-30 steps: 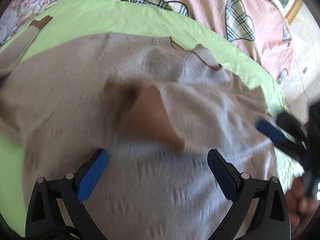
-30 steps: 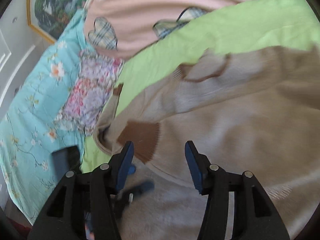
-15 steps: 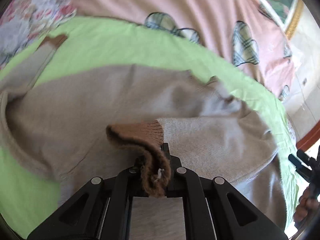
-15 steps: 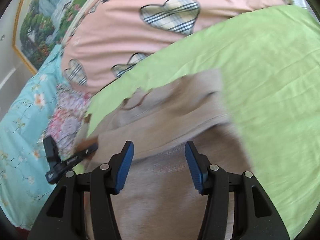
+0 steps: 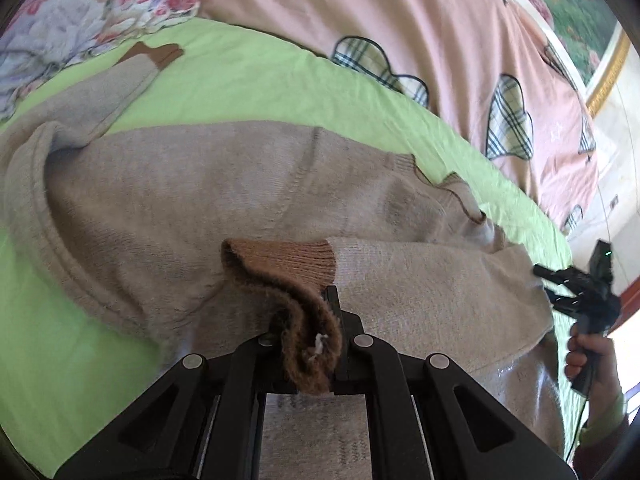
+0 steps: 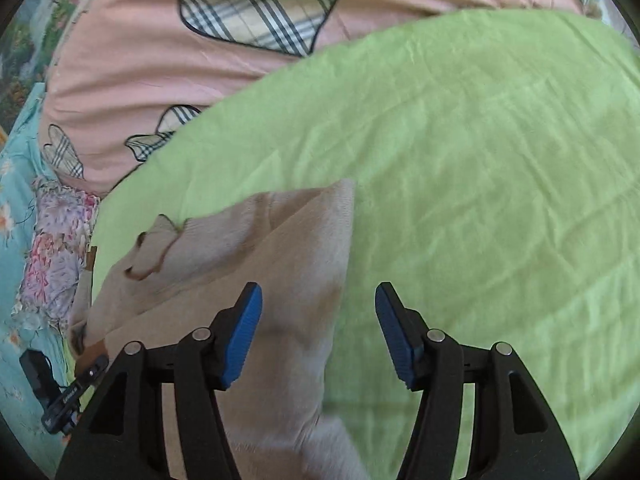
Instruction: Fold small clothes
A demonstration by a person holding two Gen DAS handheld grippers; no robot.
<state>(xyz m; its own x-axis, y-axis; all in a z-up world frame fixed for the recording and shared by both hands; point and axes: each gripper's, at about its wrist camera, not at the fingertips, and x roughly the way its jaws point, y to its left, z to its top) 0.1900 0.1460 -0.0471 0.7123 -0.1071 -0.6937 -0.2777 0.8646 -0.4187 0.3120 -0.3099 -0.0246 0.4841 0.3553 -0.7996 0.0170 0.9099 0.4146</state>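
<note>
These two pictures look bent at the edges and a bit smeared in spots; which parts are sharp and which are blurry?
Left wrist view: fisheye bending with dark corners; the brown cuff in the left hand-held gripper is sharp, and daylight washes out the far right edge. Right wrist view: same bending; the beige sweater is smeared near the bottom, while the green sheet keeps its wrinkles.

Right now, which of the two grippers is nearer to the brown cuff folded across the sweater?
Left. The left gripper is clamped shut on that brown cuff. The right gripper, jaws opening with nothing between them, hovers at the beige sweater's far edge by the green sheet.
</note>
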